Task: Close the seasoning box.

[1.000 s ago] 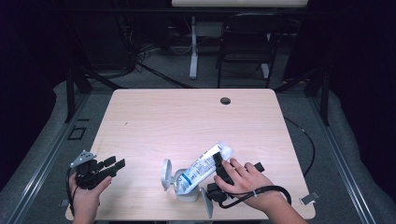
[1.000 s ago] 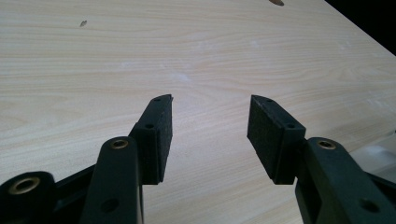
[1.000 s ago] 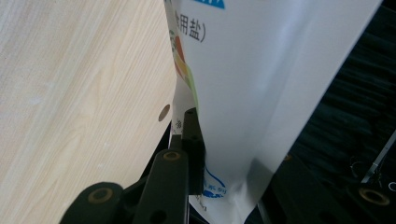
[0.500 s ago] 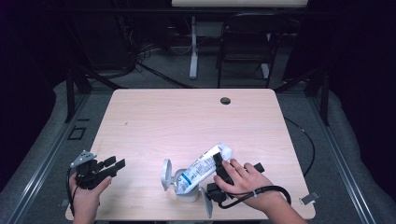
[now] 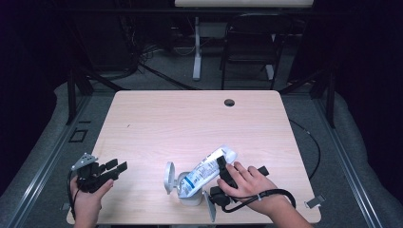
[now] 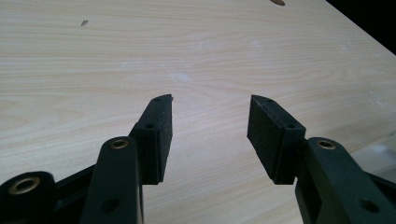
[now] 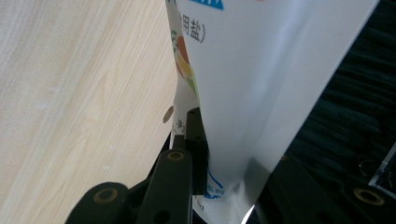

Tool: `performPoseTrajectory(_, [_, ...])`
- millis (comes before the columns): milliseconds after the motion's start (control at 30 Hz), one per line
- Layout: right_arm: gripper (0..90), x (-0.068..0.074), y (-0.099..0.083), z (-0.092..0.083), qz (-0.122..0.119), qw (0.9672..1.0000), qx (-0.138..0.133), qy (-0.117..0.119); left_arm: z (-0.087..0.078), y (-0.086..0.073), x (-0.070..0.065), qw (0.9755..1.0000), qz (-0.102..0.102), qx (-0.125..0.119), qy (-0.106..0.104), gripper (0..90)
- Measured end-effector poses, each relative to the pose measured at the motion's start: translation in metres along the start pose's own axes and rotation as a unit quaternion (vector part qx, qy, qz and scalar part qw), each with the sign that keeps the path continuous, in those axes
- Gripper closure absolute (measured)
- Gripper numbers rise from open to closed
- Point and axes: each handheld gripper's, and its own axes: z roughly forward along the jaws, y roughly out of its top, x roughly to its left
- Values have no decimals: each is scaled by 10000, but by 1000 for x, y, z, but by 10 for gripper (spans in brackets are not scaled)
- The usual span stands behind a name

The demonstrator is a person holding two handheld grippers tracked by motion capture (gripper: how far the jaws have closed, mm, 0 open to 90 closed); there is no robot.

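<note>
A white printed pouch point(image 5: 206, 168) leans down to the left, its lower end at the mouth of a small white jar point(image 5: 190, 195) whose flip lid point(image 5: 168, 176) stands open. My right gripper point(image 5: 221, 165) is shut on the pouch's upper half, near the table's front edge. In the right gripper view the pouch point(image 7: 261, 70) sits between the jaws of my right gripper point(image 7: 224, 154); one pad presses on it and the other is hidden behind it. My left gripper point(image 5: 117, 166) rests open at the front left, nothing between its pads point(image 6: 210, 126).
The light wooden table point(image 5: 190, 123) has a round cable hole point(image 5: 229, 102) near its far edge. A chair point(image 5: 247, 52) and a desk leg point(image 5: 196, 52) stand in the dark beyond it. A small clear piece point(image 5: 314, 201) lies at the front right corner.
</note>
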Motion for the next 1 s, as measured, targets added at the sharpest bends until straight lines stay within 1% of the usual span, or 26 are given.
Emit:
performPoseTrajectory(33, [795,0,0,0,-6,10000,25,12,0,0,0,10000,8,14,-8,508])
performPoseTrajectory(67, [796,0,0,0,38,10000,-3,18,0,0,0,10000,3,10,-8,508])
performPoseTrajectory(233, [796,0,1,0,33,10000,27,11,0,0,1,10000,1,44,-6,508])
performPoseTrajectory(500, [796,0,1,-1,88,9999,53,21,1,-1,1,10000,-12,46,1,508])
performPoseTrajectory(567, [795,0,1,-1,64,10000,35,-22,1,0,1,10000,-9,54,-13,508])
performPoseTrajectory(867, [796,-2,0,-3,51,9999,84,-18,1,0,1,10000,-15,50,-16,508])
performPoseTrajectory(1000, [796,-2,0,-3,-20,10000,67,-44,1,0,1,10000,-17,59,-14,508])
